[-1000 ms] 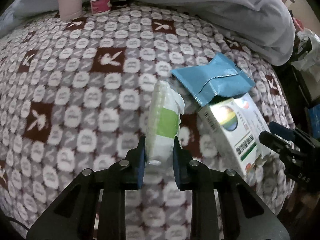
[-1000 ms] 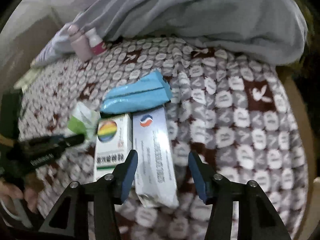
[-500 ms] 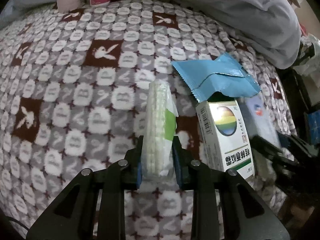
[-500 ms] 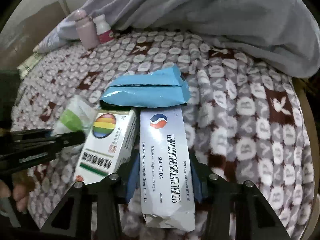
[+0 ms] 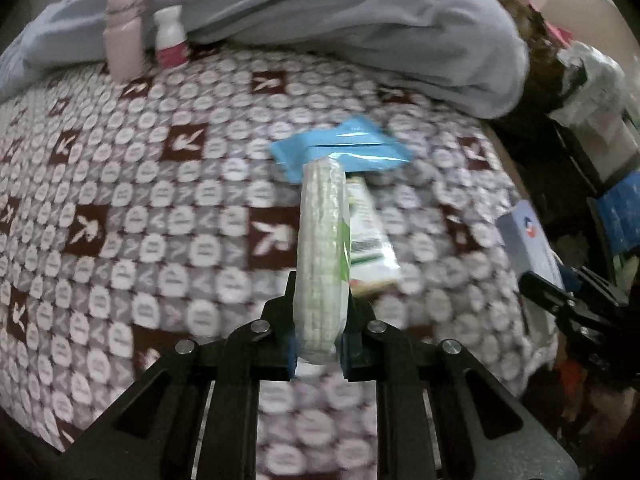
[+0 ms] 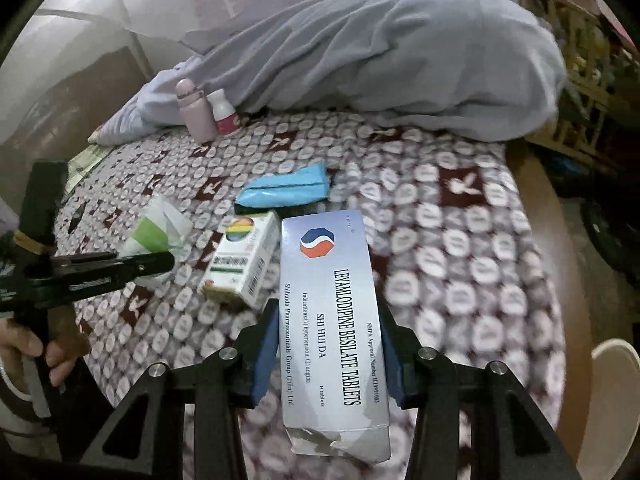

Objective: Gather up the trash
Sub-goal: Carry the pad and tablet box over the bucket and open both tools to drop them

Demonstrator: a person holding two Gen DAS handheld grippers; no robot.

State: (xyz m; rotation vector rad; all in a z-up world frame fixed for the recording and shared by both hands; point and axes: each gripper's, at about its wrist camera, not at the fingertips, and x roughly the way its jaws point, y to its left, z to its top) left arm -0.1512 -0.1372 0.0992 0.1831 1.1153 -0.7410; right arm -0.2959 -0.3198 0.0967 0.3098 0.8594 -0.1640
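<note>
My left gripper (image 5: 319,326) is shut on a white and green tissue pack (image 5: 322,256) and holds it above the patterned bedspread (image 5: 160,216). My right gripper (image 6: 328,344) is shut on a long white and blue tablet box (image 6: 334,320), lifted off the bed; that box also shows in the left wrist view (image 5: 530,244). A small white box with a rainbow circle (image 6: 244,258) and a blue foil wrapper (image 6: 286,192) lie on the bedspread. The left gripper with the tissue pack (image 6: 160,228) shows at the left of the right wrist view.
A pink bottle (image 6: 194,110) and a small white bottle with a pink label (image 6: 224,114) stand at the far side against a grey duvet (image 6: 380,52). The bed's edge runs along the right, with dark clutter beyond (image 5: 580,120).
My right gripper closed on the tablet box and lifted it off the bed. My left gripper rose and pulled back with the tissue pack.
</note>
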